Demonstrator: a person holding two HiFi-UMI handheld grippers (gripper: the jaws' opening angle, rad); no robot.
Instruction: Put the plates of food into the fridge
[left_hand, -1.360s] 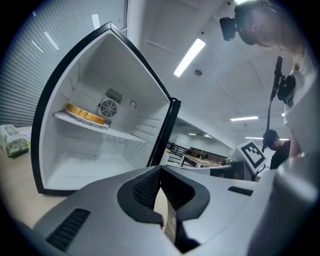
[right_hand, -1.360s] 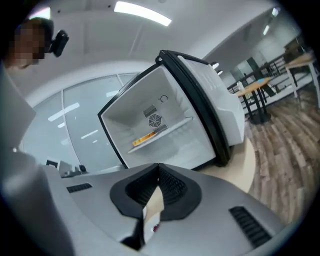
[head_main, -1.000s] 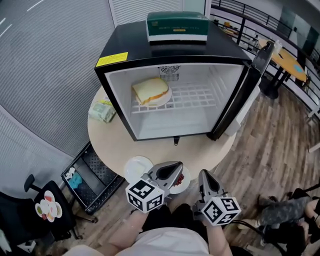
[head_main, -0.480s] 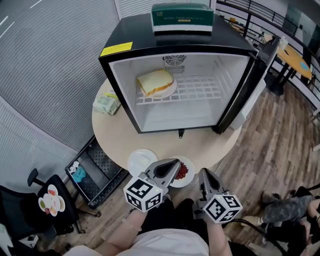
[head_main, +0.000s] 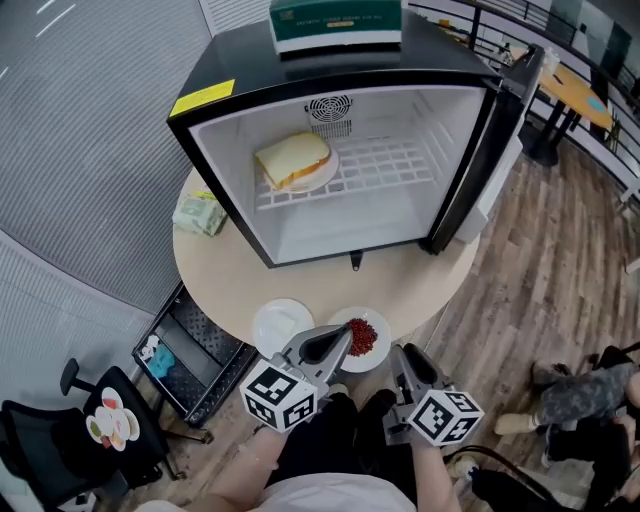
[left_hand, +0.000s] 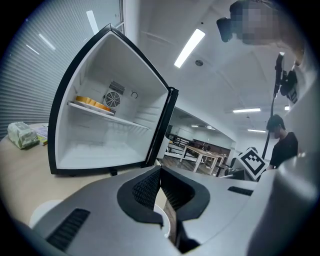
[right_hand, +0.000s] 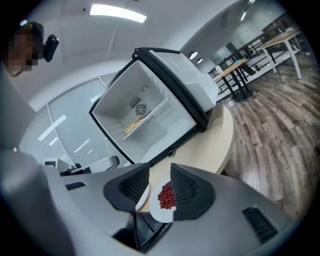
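A small black fridge stands open on a round beige table. A sandwich on a plate lies on its wire shelf. Near the table's front edge sit a bare white plate and a white plate of red beans. My left gripper is shut and empty, its tip over the bean plate's left rim. My right gripper hangs just off the table edge. Its jaws have just been opening, and the bean plate shows through the gap, untouched by the pads.
The fridge door stands open to the right. A green box lies on the fridge top, a wrapped packet on the table's left. Below the table is a black crate; a chair stands at lower left.
Both grippers have sunk and drawn back from the table. The left gripper no longer covers the bean plate, which now lies mostly uncovered ahead of the tips.
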